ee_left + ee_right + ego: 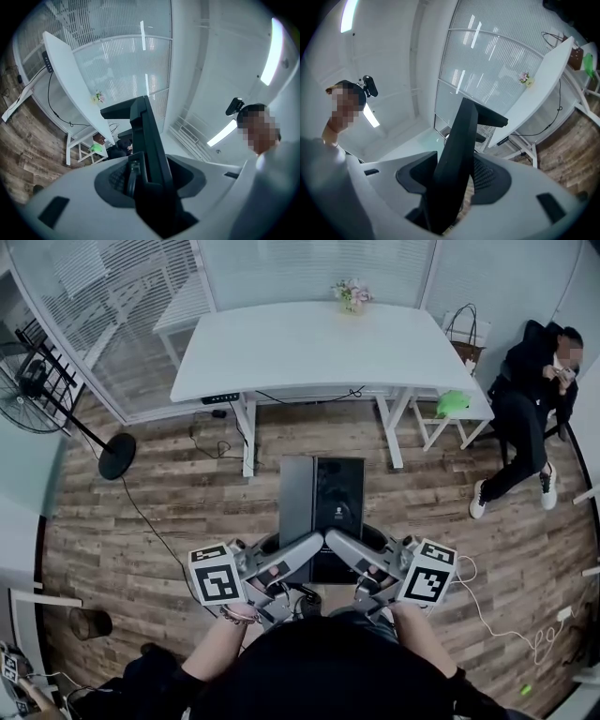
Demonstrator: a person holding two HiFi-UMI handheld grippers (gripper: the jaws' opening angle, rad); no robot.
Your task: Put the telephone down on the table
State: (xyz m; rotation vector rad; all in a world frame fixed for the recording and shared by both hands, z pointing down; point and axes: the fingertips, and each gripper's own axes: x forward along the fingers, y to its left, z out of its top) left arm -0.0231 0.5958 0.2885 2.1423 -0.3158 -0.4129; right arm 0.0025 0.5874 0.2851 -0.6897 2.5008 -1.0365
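Observation:
The telephone is a flat black desk set, held in the air over the wooden floor, short of the white table. My left gripper is shut on its near left edge and my right gripper on its near right edge. In the left gripper view the telephone stands edge-on between the grey jaws of that gripper, pads against it. The right gripper view shows the same: the black slab clamped in the right gripper. The table lies ahead.
A small vase of flowers stands at the table's far edge. A person sits at the right beside a low white stand with a green object. A floor fan stands at the left. Cables run across the floor.

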